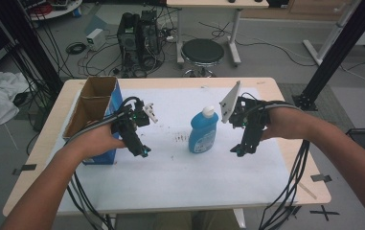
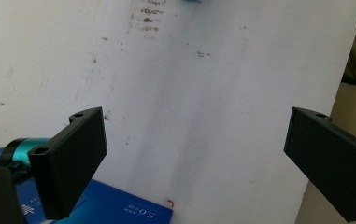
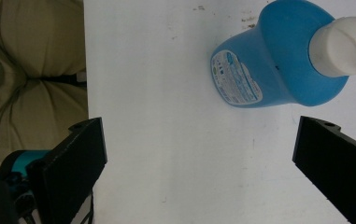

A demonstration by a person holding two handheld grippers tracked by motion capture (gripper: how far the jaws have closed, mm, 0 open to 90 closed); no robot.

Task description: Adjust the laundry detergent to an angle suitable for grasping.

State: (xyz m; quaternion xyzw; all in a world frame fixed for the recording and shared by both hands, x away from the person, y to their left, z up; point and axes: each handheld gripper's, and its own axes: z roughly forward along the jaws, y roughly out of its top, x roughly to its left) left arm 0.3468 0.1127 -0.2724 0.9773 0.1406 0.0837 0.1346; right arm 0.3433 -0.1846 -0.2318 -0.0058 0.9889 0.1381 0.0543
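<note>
Two sets of black tongs hover over a white sheet (image 1: 170,163) that covers a pale wooden worktop (image 1: 285,96), one in each of the person's hands. Between them stands a blue plastic bottle with a white cap (image 1: 203,132), upright on the sheet near its middle, with a patch of dark smudges (image 1: 181,138) just to its left.

The left tongs (image 1: 142,151) sit left of the bottle and well apart from it, just beside an open blue cardboard box with a brown inside (image 1: 96,112) that stands at the sheet's left edge. In the left gripper view these tongs (image 2: 194,158) are spread wide with nothing between them, bare sheet below and a corner of the blue box at the bottom.

The right tongs (image 1: 240,149) hang to the right of the bottle, near it but not touching. In the right gripper view they (image 3: 199,163) gape wide and hold nothing; the bottle (image 3: 269,65) lies beyond them, clear of both, with its label facing the camera. The person's khaki-clad lap (image 3: 31,70) shows past the sheet's edge.
</note>
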